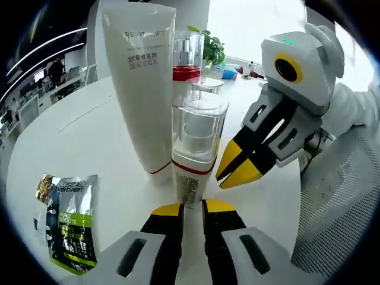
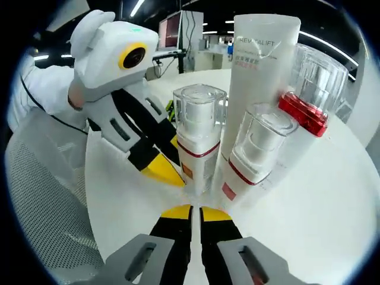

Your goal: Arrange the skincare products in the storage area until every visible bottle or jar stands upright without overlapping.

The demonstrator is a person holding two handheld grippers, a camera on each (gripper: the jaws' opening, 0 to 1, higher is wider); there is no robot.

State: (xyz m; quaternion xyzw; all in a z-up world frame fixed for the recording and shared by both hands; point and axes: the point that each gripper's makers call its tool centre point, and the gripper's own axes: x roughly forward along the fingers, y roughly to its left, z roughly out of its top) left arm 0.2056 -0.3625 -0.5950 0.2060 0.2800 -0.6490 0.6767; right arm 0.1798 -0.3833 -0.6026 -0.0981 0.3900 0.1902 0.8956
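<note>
Four containers stand upright, bunched mid-worktop [image 1: 71, 119]: tall tube [image 1: 142, 89], two pump bottles [image 1: 195, 148], red-banded bottle [image 1: 186, 56]. Left gripper [image 1: 191, 208] narrow, empty, touching a pump bottle; right gripper [image 2: 191, 212] nearly closed, empty. Risk: a nudge topples neighbours. Sachet [image 1: 70, 222] lies flat.
</note>
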